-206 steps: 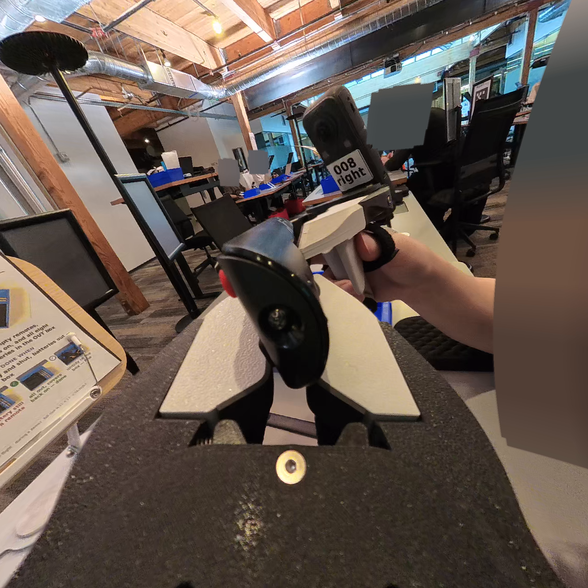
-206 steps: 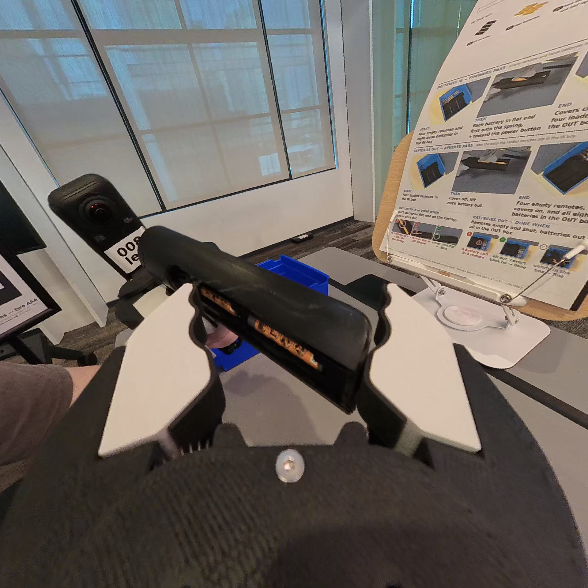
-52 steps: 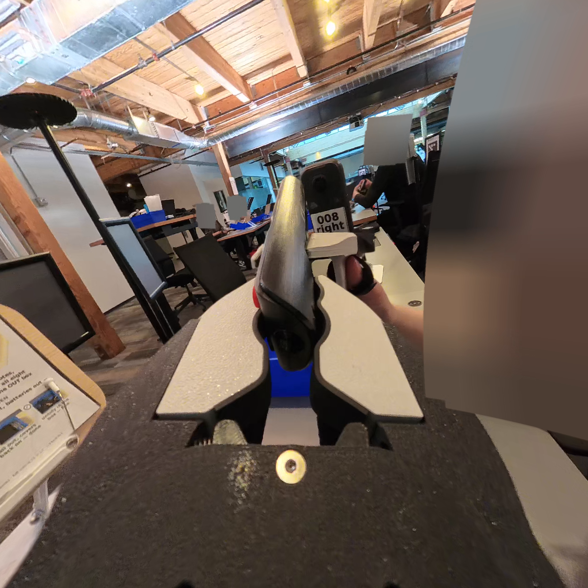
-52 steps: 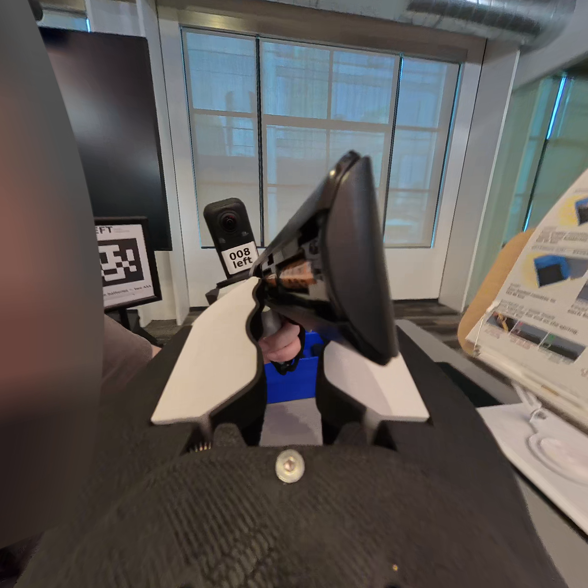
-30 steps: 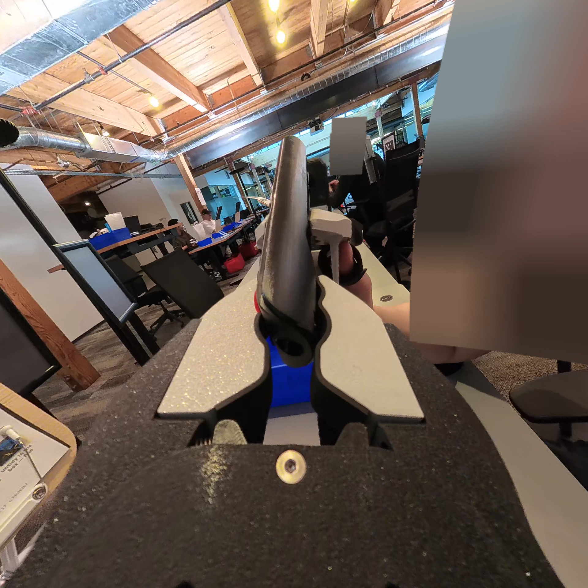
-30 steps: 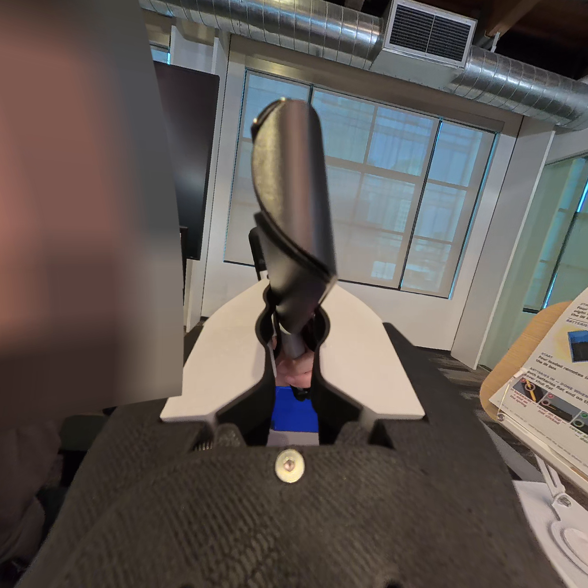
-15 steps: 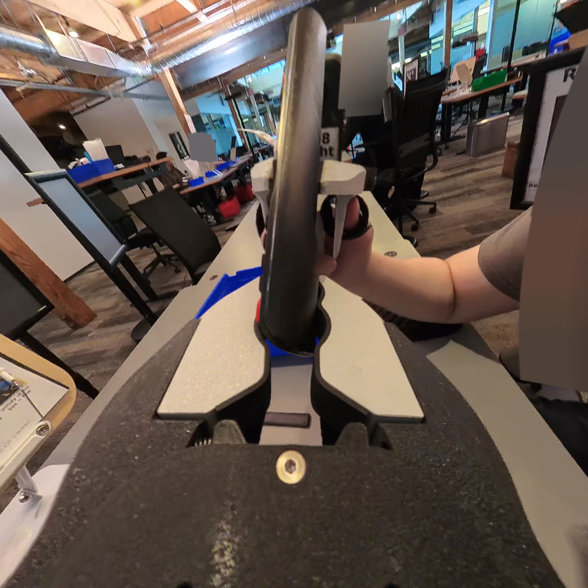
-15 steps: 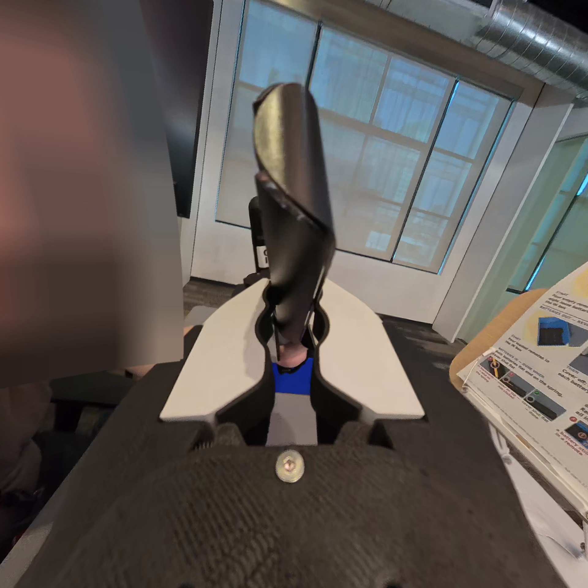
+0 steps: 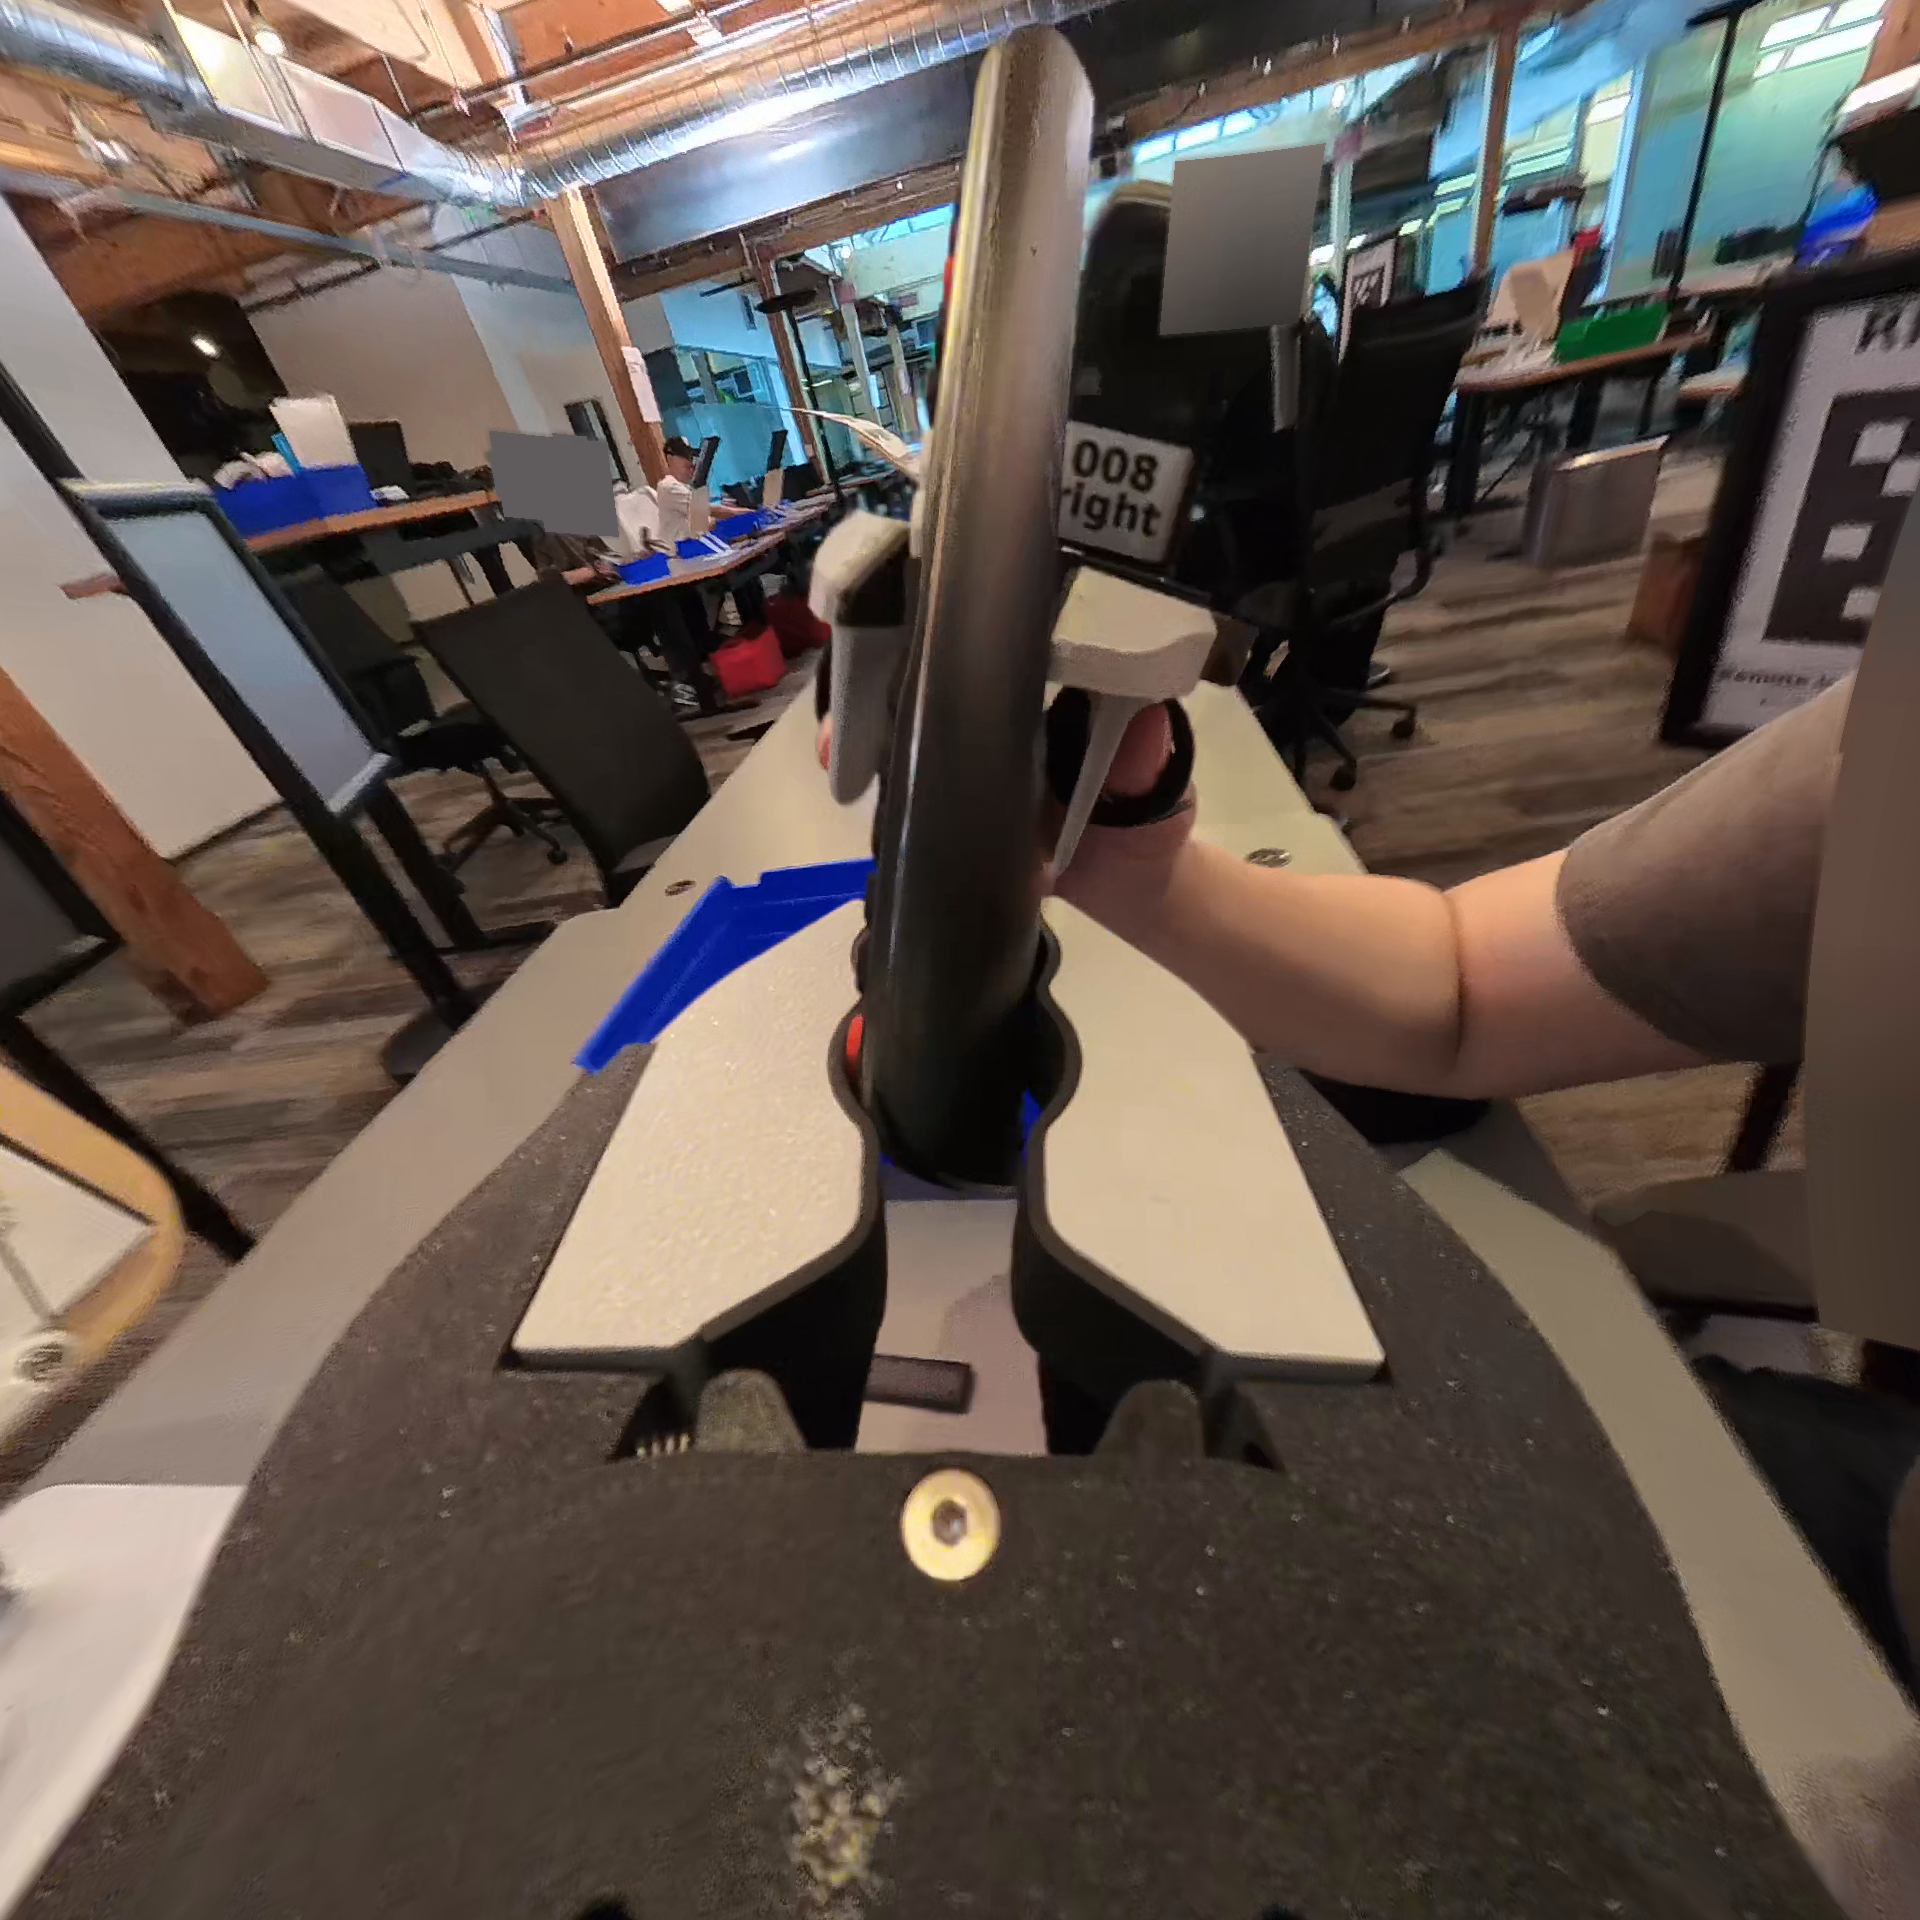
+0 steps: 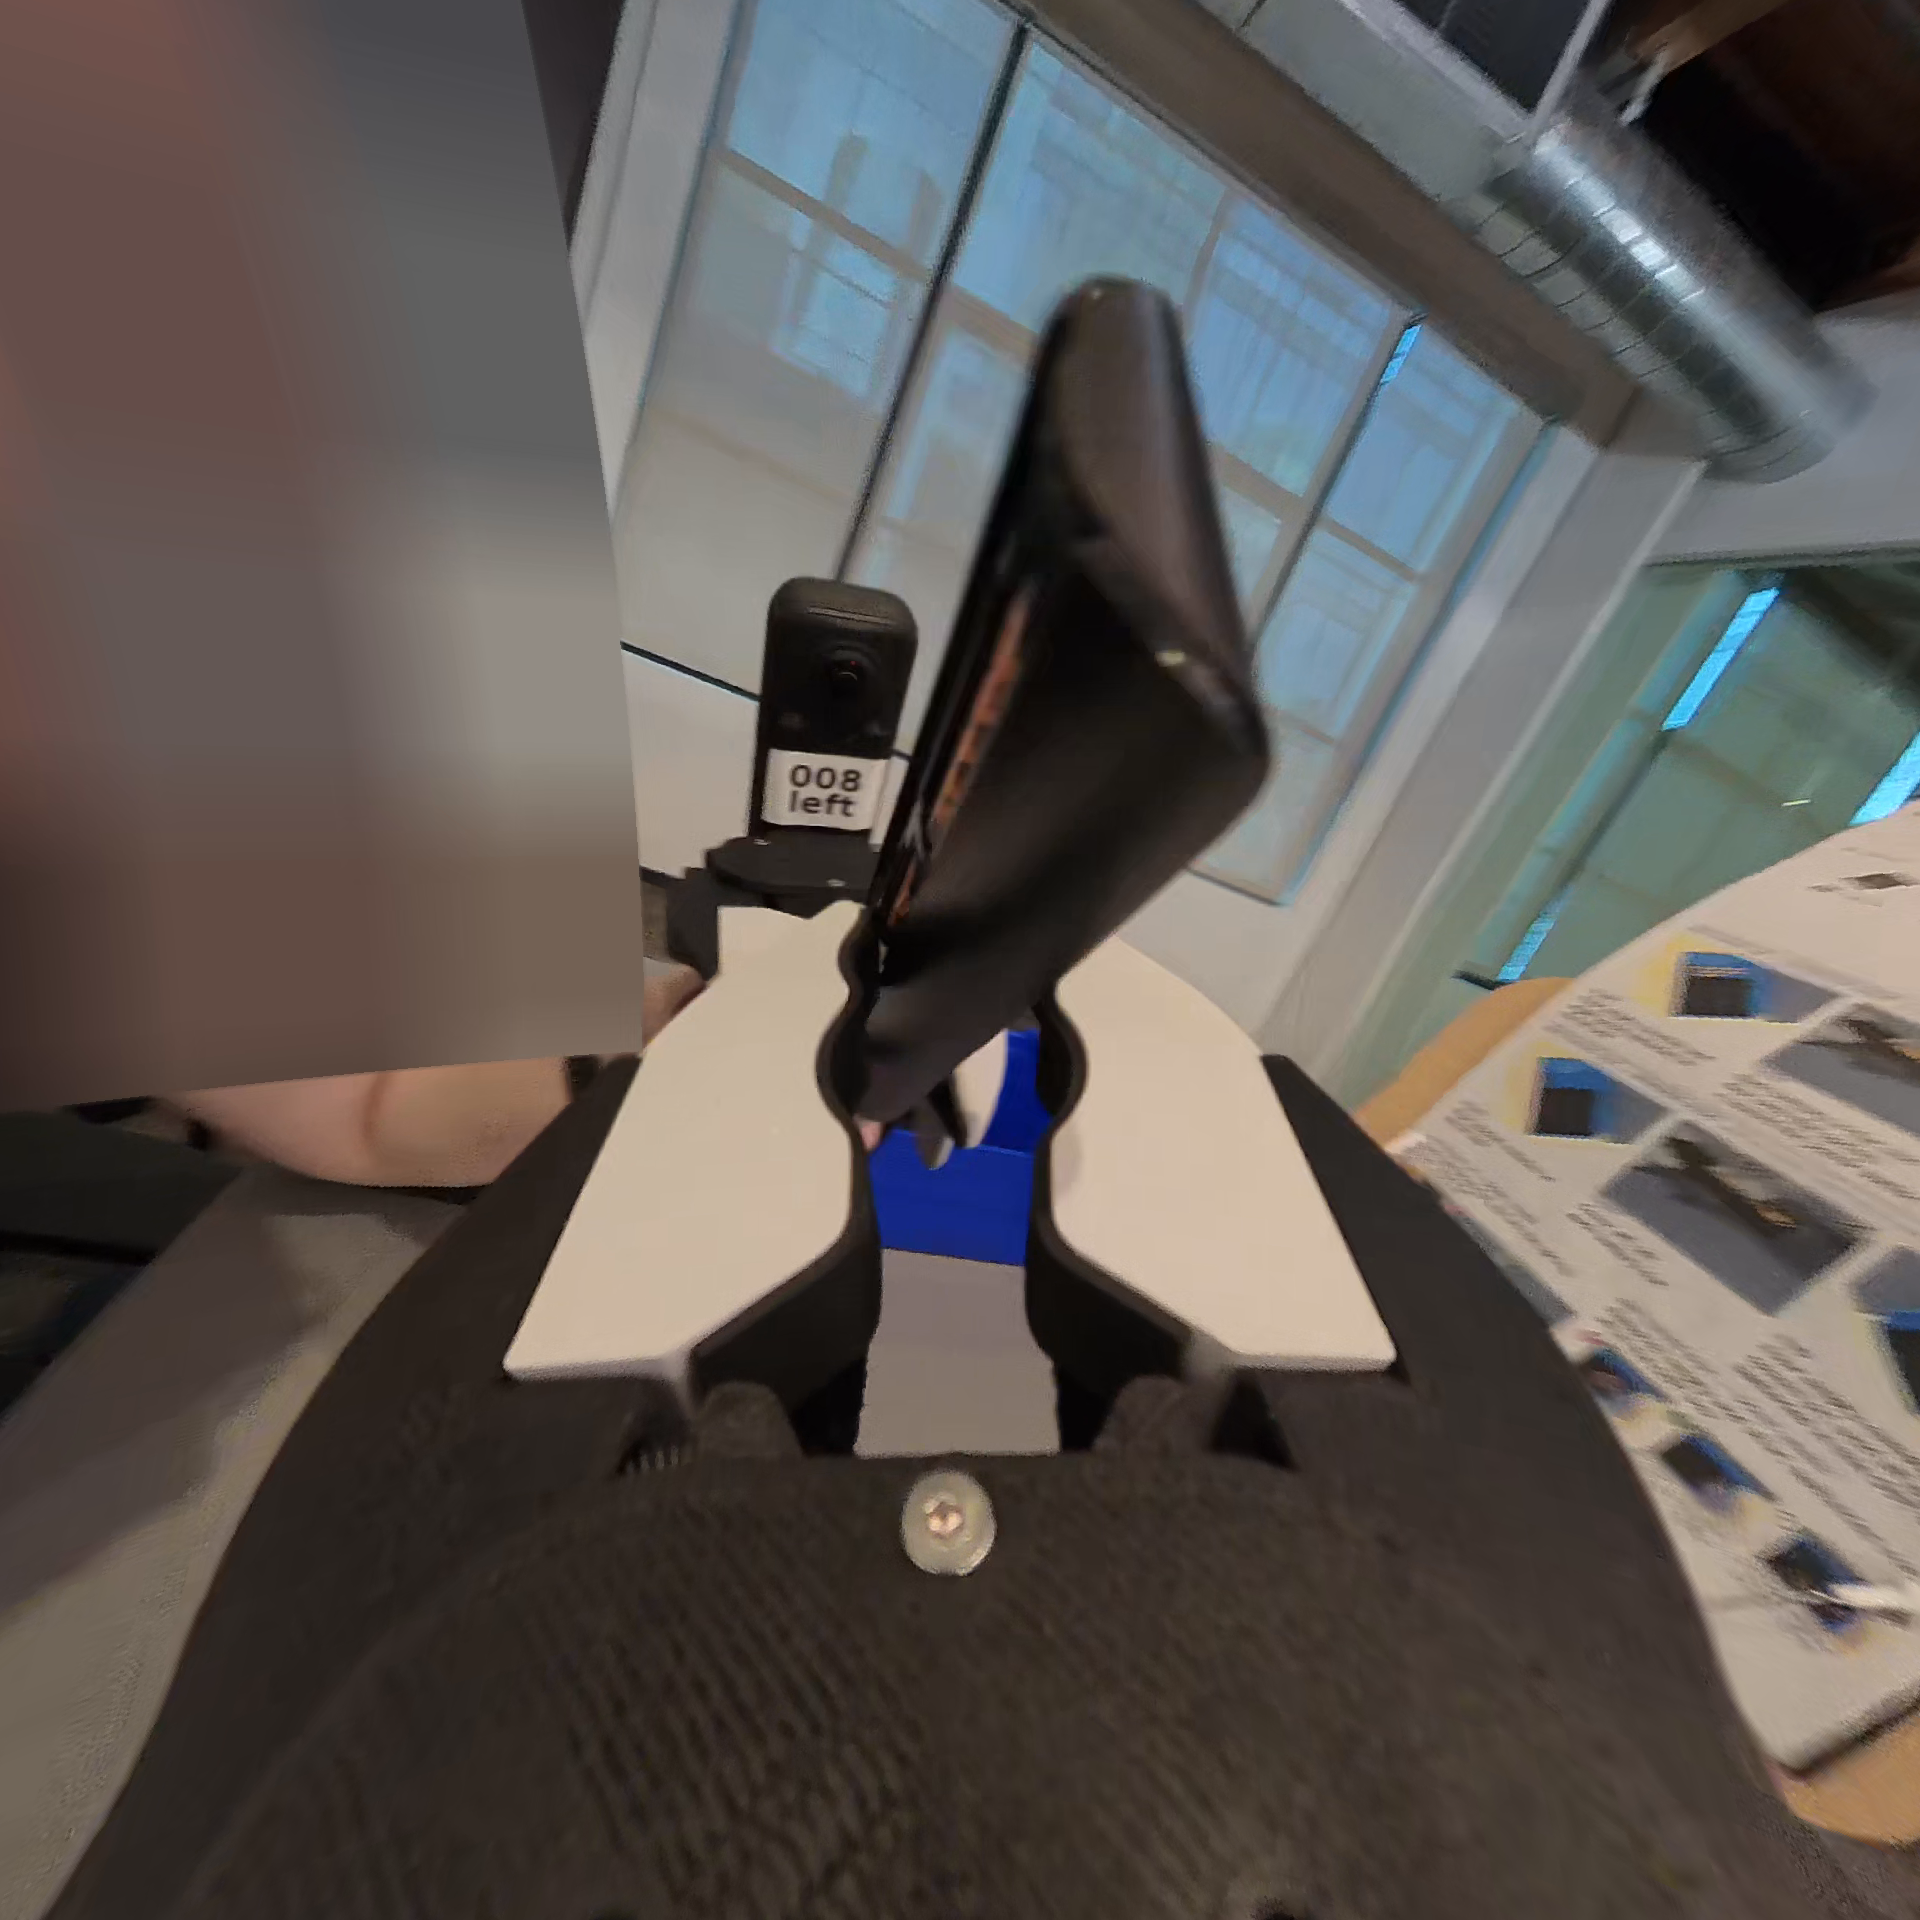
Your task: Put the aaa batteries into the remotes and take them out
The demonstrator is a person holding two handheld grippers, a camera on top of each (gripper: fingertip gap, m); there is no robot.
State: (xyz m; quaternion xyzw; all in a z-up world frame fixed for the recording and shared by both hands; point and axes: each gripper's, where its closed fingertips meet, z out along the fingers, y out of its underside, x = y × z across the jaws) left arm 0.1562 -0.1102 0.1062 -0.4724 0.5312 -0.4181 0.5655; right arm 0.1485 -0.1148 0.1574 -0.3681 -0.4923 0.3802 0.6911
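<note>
Jaws on my left gripper (image 9: 951,1049) are clamping the lower end of the black remote (image 9: 977,644), pinching it in the scalloped notch so the body is standing nearly upright above the counter (image 9: 623,1049); on my right gripper (image 10: 948,1049) the jaws are likewise closing on the same remote (image 10: 1060,727), seen here leaning up and to the right, with a strip of orange showing along its open edge, which I am reading as a battery (image 10: 971,748) sitting in the uncovered compartment. In the left wrist view the right gripper is gripping farther up the body, so I am holding the remote between both tools, off the counter. I am judging it to be light, rigid plastic with a smooth, slightly glossy shell, so it is likely to pivot or slip in a narrow pinch; the safest hold is across the narrow sides near one end, where the notch is cradling it, leaving the compartment face free. I am also expecting the battery to be loose enough to drop if the opening tips downward, and the cells to be small, hard and prone to rolling. Beyond the jaws, the blue bin (image 9: 727,956) is sitting on the counter just behind, and the instruction board (image 10: 1704,1195) is standing off to the right in the right wrist view.
</note>
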